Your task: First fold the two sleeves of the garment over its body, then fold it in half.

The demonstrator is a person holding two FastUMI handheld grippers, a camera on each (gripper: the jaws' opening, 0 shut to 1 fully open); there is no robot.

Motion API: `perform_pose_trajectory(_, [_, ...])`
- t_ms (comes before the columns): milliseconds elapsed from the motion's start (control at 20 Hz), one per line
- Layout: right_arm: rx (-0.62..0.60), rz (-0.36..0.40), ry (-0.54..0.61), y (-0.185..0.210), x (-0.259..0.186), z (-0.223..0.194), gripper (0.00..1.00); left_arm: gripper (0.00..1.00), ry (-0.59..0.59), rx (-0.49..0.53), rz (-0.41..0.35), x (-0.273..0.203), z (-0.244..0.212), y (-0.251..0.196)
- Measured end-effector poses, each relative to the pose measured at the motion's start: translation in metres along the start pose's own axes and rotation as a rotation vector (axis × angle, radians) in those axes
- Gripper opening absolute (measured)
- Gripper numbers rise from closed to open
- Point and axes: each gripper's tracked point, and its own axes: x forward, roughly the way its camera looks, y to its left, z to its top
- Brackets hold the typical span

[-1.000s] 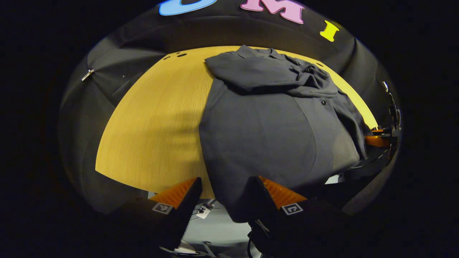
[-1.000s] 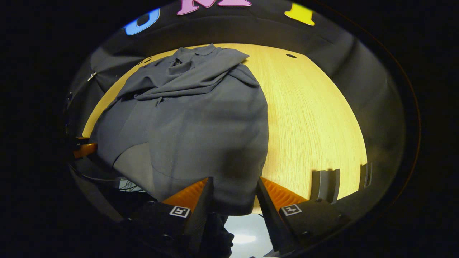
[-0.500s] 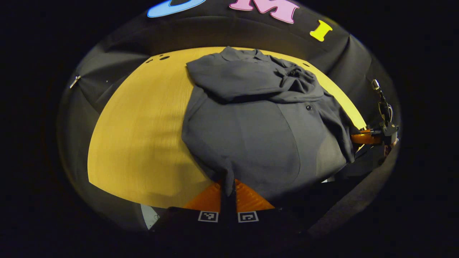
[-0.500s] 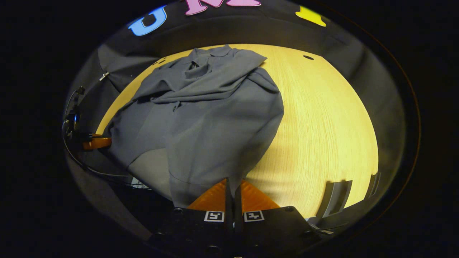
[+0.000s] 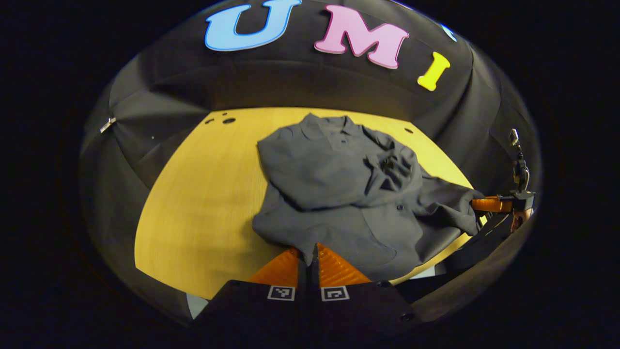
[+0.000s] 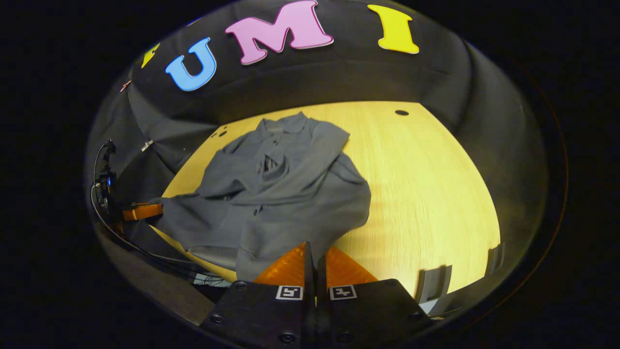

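Both my cams sit low at the near table (image 5: 193,203) edge, facing the booth wall. Left looks from the garment's (image 5: 339,194) left corner, right from its right; shared: garment (image 6: 281,194), table (image 6: 426,184).

Black gripper bodies (image 5: 310,303) bear square markers (image 6: 289,293) and screws (image 6: 286,336).

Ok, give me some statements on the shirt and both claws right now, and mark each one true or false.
1. Both sleeves of the dark grey button-up shirt lie folded over its body. True.
2. The left claw hangs open above the cloth. False: it is shut on the shirt's near hem.
3. The right claw pinches the hem. True.
4. The shirt lies on a glass table. False: it lies on a yellow wooden table.
5. The collar points at the claws. False: it points to the wall.
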Motion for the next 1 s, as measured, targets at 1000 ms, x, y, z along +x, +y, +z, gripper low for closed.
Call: perform_pose_trajectory(1000, [-0.009,-0.013,-0.258,-0.002,0.087,0.194,0.05,0.05,-0.226,-0.048,0.032,0.079,0.193,0.037])
